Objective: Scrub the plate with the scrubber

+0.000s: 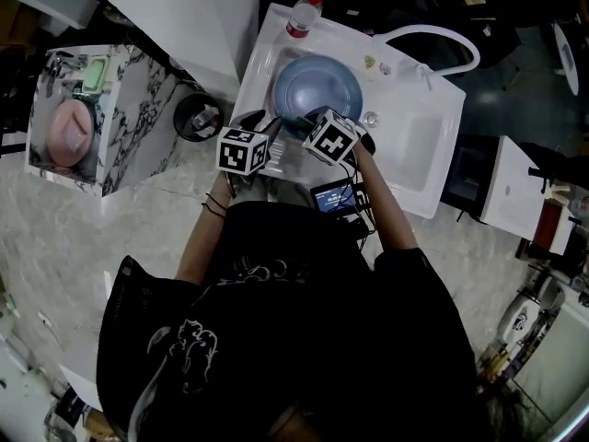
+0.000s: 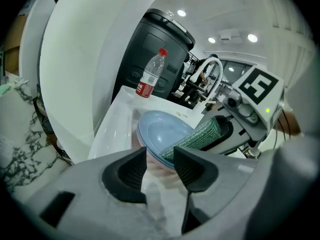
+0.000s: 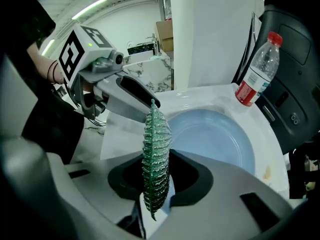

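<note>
A light blue plate [image 1: 317,90] lies in the white sink [image 1: 267,44]. Its near rim runs between the fingers of my left gripper [image 2: 160,156], which is shut on it. My right gripper [image 3: 156,169] is shut on a green sparkly scrubber [image 3: 156,154] that stands edge-on between its jaws. In the left gripper view, the scrubber [image 2: 200,134] rests against the near right edge of the plate [image 2: 165,131]. Seen from the head view, the left gripper [image 1: 262,132] and the right gripper [image 1: 308,127] sit side by side at the sink's front edge.
A clear water bottle with a red cap [image 1: 304,12] stands at the sink's back corner. A white faucet [image 1: 433,44] arches over the back right. A black bin [image 1: 198,116] and a marbled counter [image 1: 138,118] with a pink dish [image 1: 69,136] stand to the left.
</note>
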